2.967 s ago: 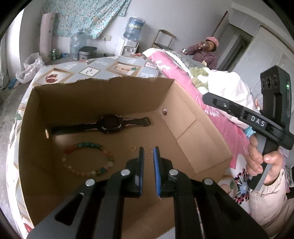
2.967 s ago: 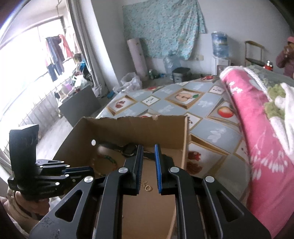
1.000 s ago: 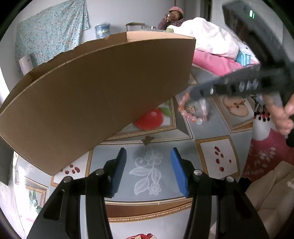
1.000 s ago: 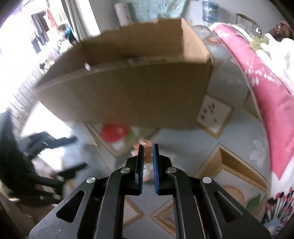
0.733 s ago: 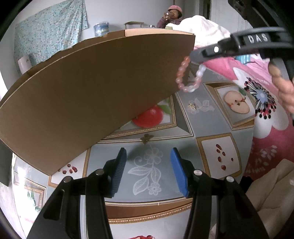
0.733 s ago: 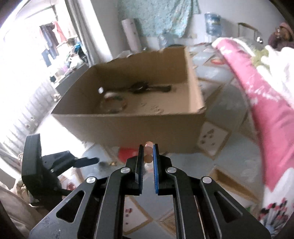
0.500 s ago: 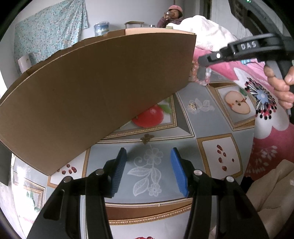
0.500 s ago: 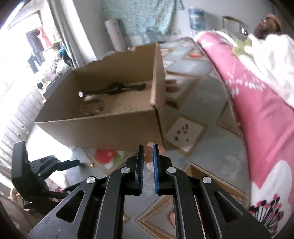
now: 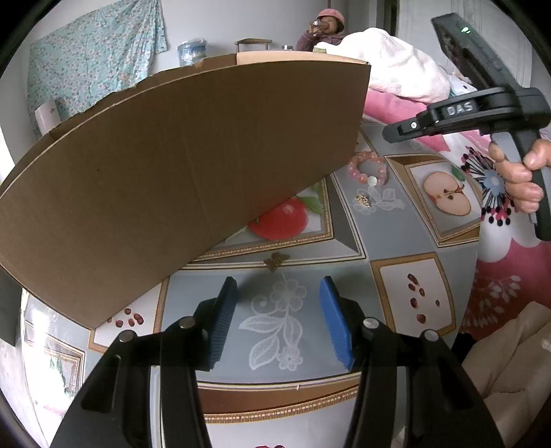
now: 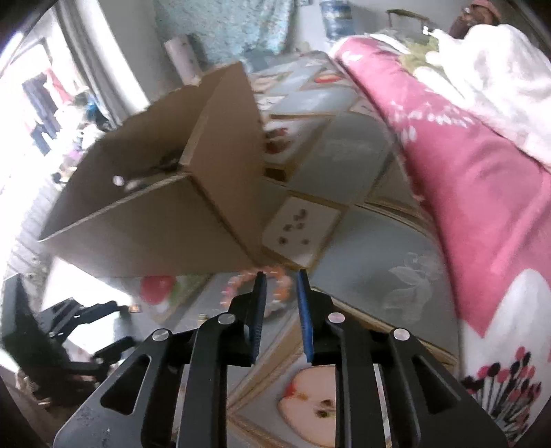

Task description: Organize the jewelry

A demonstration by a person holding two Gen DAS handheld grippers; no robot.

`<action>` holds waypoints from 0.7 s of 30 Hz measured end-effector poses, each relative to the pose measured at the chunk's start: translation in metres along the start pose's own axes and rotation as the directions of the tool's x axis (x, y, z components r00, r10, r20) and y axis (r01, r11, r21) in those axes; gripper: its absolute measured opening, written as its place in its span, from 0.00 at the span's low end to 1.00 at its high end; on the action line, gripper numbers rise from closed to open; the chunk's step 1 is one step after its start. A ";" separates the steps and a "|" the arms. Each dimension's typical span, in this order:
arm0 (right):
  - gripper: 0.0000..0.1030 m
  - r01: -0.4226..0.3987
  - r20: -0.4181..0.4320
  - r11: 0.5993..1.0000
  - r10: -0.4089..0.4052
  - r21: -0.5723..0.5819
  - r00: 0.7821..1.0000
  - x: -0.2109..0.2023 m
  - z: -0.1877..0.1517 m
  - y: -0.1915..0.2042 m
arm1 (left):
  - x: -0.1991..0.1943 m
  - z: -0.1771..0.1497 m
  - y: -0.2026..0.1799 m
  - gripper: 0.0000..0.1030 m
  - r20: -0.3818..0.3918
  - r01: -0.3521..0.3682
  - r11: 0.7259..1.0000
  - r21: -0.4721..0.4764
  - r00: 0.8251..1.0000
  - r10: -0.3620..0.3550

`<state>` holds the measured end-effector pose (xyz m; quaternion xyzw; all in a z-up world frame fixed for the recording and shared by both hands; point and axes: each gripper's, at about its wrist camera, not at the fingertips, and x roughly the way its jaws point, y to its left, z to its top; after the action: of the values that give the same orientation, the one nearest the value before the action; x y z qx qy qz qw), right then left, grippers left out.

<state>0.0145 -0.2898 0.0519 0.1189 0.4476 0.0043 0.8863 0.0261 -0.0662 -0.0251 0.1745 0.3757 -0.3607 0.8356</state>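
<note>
A pink bead bracelet [image 9: 367,169] lies on the patterned tablecloth just outside the right corner of the cardboard box [image 9: 179,179]. My right gripper [image 9: 389,132] hangs above it with its jaws opening, and the pads no longer touch the beads. In the right wrist view the bracelet [image 10: 255,281] shows blurred just past the right gripper [image 10: 279,279], at the foot of the box [image 10: 155,206]. A small gold piece [image 9: 362,199] lies near the bracelet. A brown butterfly-shaped piece [image 9: 275,259] lies ahead of my left gripper [image 9: 279,293], which is open and empty.
The box wall fills the left half of the left wrist view and hides the inside. A pink and white quilt [image 10: 482,144] lies along the right side. A person [image 9: 327,24] sits at the back of the room. The tablecloth [image 9: 406,220] slopes off at the right.
The right gripper lifted the pink bracelet, carried it right past the box corner and opened. The bracelet now lies on the tablecloth there. The left gripper has not moved.
</note>
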 end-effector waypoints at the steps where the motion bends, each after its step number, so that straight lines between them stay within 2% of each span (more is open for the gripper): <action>1: 0.19 -0.039 -0.004 0.999 0.039 -0.028 0.999 0.000 -0.002 0.009 | 0.000 0.000 0.000 0.47 0.000 0.000 1.000 0.000 1.000 0.000; 3: 0.19 -0.110 -0.035 0.990 0.108 -0.086 0.994 0.006 -0.009 0.030 | 0.000 0.000 0.000 0.47 0.001 0.001 1.000 0.001 1.000 -0.001; 5: 0.19 -0.119 -0.068 0.985 0.111 -0.125 0.991 0.016 -0.017 0.043 | 0.000 -0.001 0.001 0.47 0.001 0.001 1.000 0.001 1.000 -0.001; 8: 0.19 -0.078 -0.103 0.984 0.063 -0.158 0.993 0.031 -0.026 0.054 | -0.001 0.000 0.000 0.47 0.001 0.000 1.000 0.000 1.000 0.000; 14: 0.17 0.010 -0.089 0.968 -0.034 -0.249 0.995 0.041 -0.033 0.066 | -0.001 0.000 0.001 0.47 0.001 0.000 1.000 0.000 1.000 0.000; 17: 0.13 0.040 -0.071 0.959 -0.062 -0.280 0.996 0.044 -0.035 0.070 | -0.002 0.000 0.001 0.47 0.001 0.000 1.000 -0.001 1.000 0.000; 18: 0.09 0.044 -0.067 0.959 -0.065 -0.281 0.996 0.044 -0.035 0.070 | -0.001 0.000 0.001 0.47 0.001 0.000 1.000 0.000 1.000 0.000; 21: 0.02 0.034 -0.060 0.961 -0.052 -0.275 0.997 0.045 -0.037 0.070 | -0.001 0.000 0.001 0.47 0.000 0.000 1.000 0.000 1.000 0.000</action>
<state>0.0189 -0.2094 0.0107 -0.0146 0.4742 0.0508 0.8788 0.0263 -0.0647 -0.0240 0.1744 0.3756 -0.3606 0.8358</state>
